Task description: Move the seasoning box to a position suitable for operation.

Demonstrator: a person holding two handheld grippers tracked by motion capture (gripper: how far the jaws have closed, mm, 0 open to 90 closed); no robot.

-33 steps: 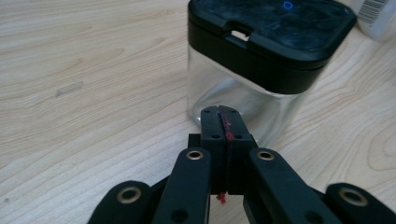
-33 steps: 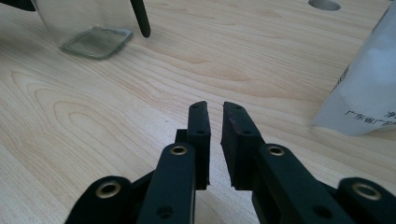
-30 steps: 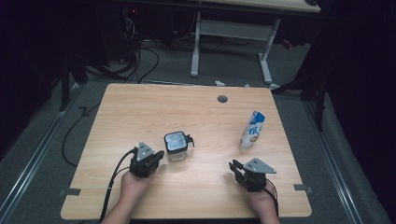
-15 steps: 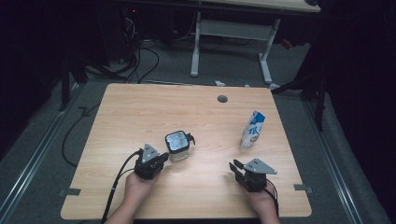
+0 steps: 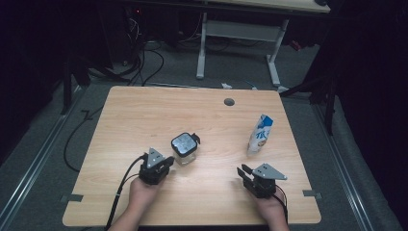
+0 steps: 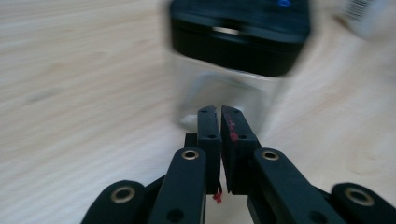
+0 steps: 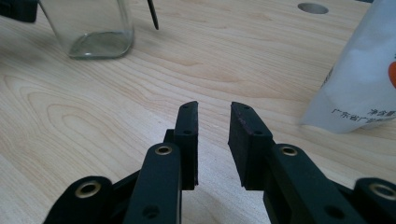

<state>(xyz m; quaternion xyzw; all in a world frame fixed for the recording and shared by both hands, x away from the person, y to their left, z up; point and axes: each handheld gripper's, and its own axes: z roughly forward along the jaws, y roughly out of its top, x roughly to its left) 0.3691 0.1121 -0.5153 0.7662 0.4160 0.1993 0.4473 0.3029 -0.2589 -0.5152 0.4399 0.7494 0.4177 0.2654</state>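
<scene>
Glass jar with black lid near desk middle, left tongs closed and empty just beside it, right tongs partly open, empty, white pouch standing nearby, round hole behind.

- A light wooden table with a round grommet hole near its far edge is seen.
- A clear glass jar with a black lid stands on it, just ahead of the left gripper.
- A white pouch stands upright, ahead of the right gripper and slightly to its right.
- Both grippers are rested near the table's near edge.
</scene>
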